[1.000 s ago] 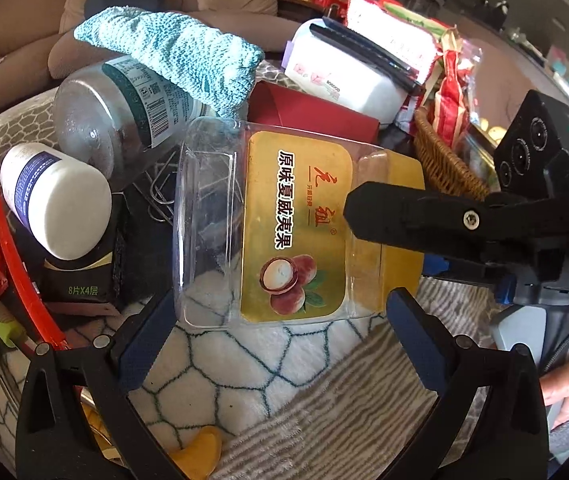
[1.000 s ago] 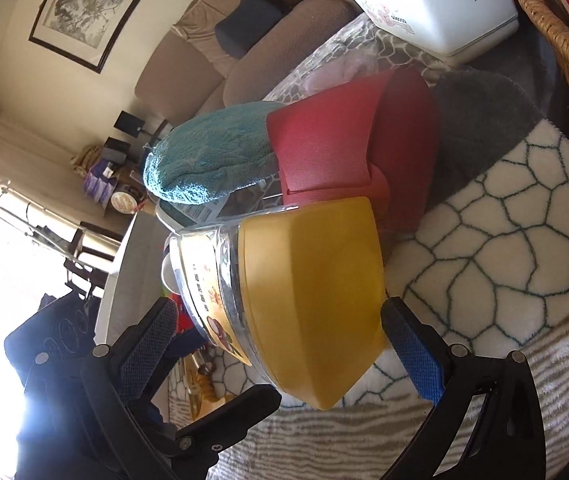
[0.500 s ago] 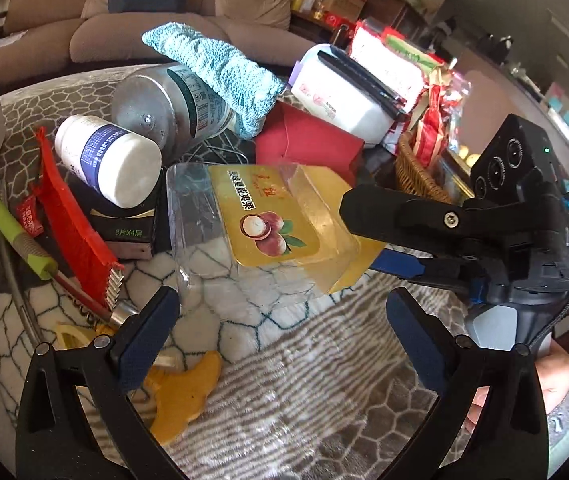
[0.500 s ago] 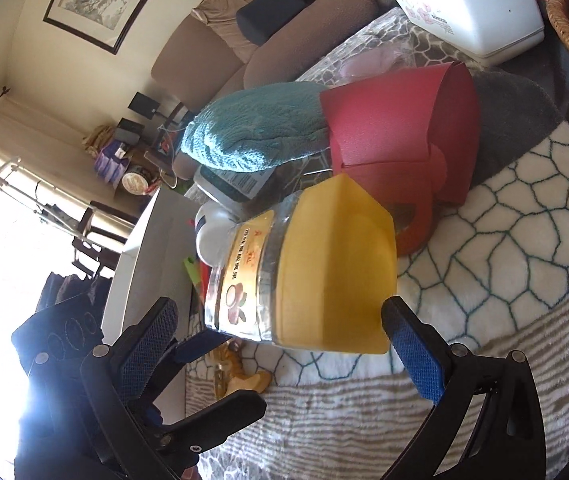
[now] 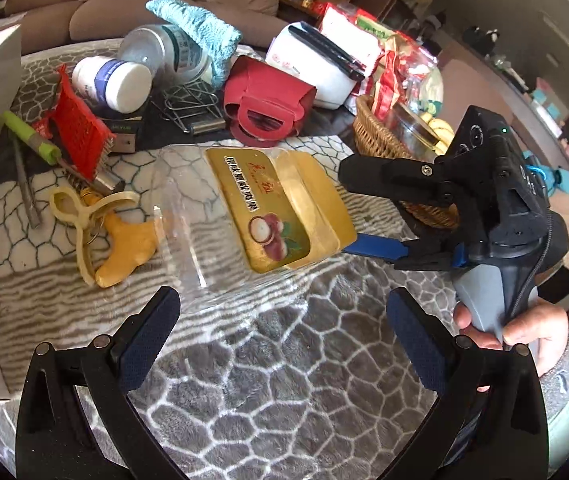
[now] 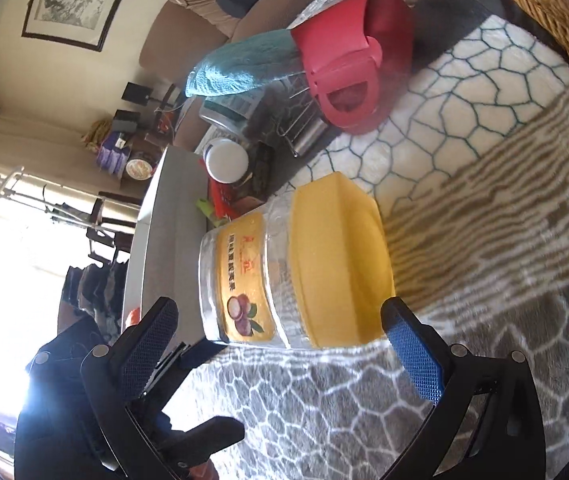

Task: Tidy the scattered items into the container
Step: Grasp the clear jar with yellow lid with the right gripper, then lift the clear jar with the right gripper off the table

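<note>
Lying between the right gripper's (image 6: 278, 346) open jaws was a clear plastic jar (image 6: 284, 272), yellow lid, nut-picture label; left gripper (image 5: 282, 336) jaws open too.

One jar (image 5: 244, 216), two bottles (image 5: 112, 82)

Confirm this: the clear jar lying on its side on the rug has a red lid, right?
No, the lid is yellow, not red, as the right wrist view shows. The clear jar does lie on its side on the rug.
</note>
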A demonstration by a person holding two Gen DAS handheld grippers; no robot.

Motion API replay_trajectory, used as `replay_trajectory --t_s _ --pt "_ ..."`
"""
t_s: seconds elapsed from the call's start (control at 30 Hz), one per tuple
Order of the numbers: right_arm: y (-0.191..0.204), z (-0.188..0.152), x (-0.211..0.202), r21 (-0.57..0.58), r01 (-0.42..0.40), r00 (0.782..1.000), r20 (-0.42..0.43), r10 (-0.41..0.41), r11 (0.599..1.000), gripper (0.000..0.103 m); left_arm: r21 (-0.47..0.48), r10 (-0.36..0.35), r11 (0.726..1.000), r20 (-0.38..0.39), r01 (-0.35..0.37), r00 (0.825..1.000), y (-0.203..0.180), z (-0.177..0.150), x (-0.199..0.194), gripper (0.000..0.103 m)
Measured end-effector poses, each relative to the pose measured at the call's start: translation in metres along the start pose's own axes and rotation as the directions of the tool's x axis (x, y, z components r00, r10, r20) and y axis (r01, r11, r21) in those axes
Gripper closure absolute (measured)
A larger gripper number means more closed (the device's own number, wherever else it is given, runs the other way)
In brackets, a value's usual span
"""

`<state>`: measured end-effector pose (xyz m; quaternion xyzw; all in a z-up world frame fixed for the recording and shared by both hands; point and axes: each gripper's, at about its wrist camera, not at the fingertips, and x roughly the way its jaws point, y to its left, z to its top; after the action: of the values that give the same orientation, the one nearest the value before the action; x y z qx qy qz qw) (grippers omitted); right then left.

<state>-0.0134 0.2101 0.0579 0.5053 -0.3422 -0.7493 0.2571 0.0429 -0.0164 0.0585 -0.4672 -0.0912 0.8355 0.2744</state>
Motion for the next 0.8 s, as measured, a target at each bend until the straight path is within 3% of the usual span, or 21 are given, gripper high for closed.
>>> replay_trajectory --t_s 0.17,0.3,0.5,0.73,0.8 --pt "-0.004 0.0 -0.003 -0.025 0.072 0.997 0.033 -0.071 0.997 0.0 -0.036 0.049 0.998 0.021 -0.048 0.999 0.019 0.009 -0.007 0.0" --pt "0.001 0.003 0.001 -0.065 0.083 0.996 0.043 -0.08 0.994 0.0 0.028 0.089 0.996 0.004 -0.089 0.996 0.014 0.015 0.002 0.0" --pt "-0.001 0.013 0.015 -0.058 0.057 0.998 0.023 -0.056 0.997 0.0 0.115 0.111 0.987 -0.011 -0.109 0.994 -0.002 0.013 0.021 0.0" --pt "-0.011 0.021 0.025 -0.025 0.022 1.0 -0.011 -0.023 0.999 0.0 0.066 0.068 0.996 -0.023 -0.066 0.997 0.007 0.025 0.039 0.0" --pt "-0.009 0.019 0.03 -0.025 -0.004 0.999 -0.041 0.003 1.0 0.0 0.081 0.087 0.993 -0.018 -0.086 0.996 0.004 0.025 0.043 0.0"
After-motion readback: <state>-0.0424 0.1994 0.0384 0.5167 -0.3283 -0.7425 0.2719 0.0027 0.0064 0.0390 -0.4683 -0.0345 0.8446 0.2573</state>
